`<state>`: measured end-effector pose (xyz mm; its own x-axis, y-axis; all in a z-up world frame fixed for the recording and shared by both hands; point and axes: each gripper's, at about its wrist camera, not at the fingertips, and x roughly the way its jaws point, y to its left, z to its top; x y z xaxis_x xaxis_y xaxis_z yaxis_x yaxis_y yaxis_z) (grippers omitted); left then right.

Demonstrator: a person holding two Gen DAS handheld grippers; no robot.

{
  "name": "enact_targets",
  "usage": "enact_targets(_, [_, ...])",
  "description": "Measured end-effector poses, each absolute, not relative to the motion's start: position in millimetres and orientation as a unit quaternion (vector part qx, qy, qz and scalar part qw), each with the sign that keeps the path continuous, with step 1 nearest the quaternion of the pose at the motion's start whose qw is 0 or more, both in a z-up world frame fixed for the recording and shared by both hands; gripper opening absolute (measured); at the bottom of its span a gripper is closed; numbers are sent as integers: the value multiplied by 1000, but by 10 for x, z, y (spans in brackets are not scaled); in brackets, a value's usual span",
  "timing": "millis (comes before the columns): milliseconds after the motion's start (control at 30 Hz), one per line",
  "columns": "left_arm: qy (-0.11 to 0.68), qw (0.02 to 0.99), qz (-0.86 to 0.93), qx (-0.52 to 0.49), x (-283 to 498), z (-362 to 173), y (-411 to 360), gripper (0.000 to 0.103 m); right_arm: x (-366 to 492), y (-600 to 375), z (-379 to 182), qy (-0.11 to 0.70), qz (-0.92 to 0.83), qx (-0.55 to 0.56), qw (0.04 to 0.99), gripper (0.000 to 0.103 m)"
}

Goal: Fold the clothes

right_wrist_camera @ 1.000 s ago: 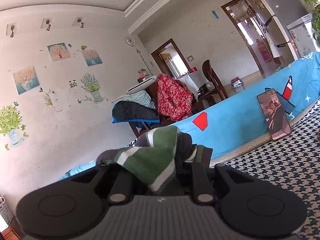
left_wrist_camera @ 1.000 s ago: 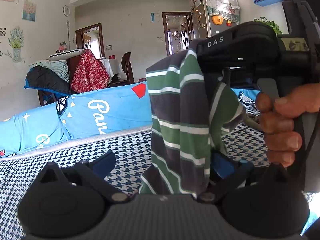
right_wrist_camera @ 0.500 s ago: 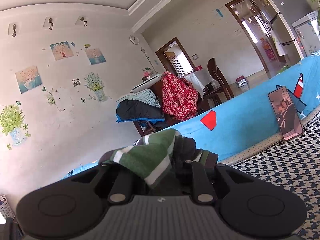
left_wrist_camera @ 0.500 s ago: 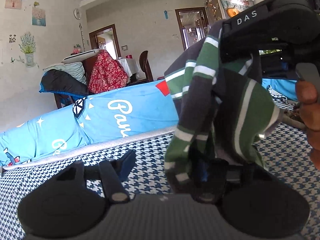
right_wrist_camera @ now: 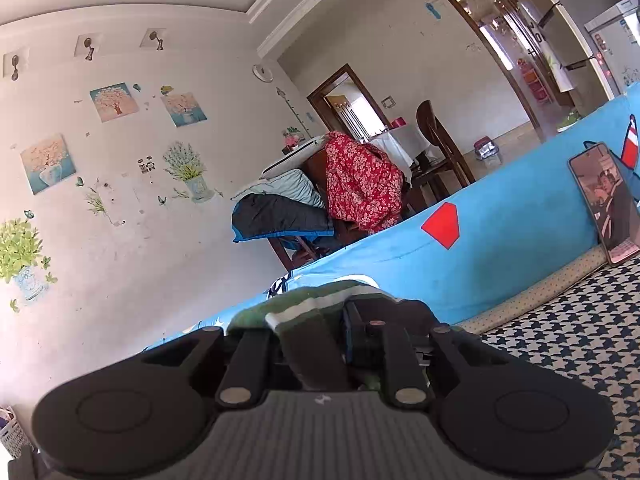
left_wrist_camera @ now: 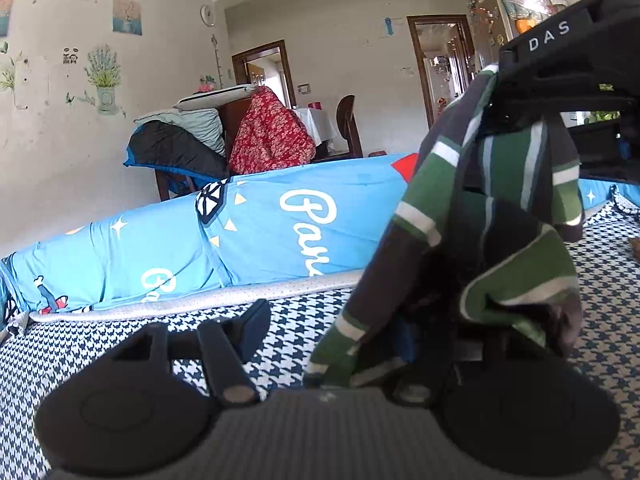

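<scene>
A green, grey and white striped garment hangs in the air above the houndstooth cloth. My right gripper is shut on a bunched edge of the garment; it shows at the upper right of the left wrist view with the garment hanging from it. My left gripper is open: its left finger stands free, and the garment drapes over its right finger, which is hidden.
A blue printed bolster runs along the far edge of the cloth. A phone leans against it at the right. Chairs piled with clothes stand behind, by the wall.
The left gripper has shifted left relative to the hanging garment, which now lies further right in its view. The right gripper's hold on the garment is unchanged; the cloth bunch sits lower between its fingers.
</scene>
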<state>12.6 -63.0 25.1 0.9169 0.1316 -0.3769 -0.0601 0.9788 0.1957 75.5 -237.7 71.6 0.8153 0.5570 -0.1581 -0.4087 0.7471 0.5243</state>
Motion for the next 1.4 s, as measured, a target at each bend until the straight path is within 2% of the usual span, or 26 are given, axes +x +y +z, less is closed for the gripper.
enact_targets(67, [228,967,72,86,329,153,-537,68,865,-2277,669,175,241,218,929,29])
enact_targets(133, [251,961,87,72,502,87,-423,70,974,-2223,592,203,219,193,935,45])
enact_targets(233, [271,955,108,56,694,14,-283,81,1137,-2247,476,265,175,172,933,63])
enact_targets(400, [279,952,119,37,759,-5,-209,93,1183,-2512,295,302,154,198,920,65])
enact_targets(633, [289,946,146,9,833,10,-20,93,1053,-2612,349,299,178,174,921,79])
enact_targets(900, [301,937,177,-30,864,32,241,95,992,-2620,360,310,199,168,914,80])
enact_targets(1033, [289,937,195,-28,860,71,311,103,950,-2568,336,322,217,146,910,80])
enact_targets(1400, [294,919,254,-71,819,107,661,103,927,-2336,59,384,228,68,892,79])
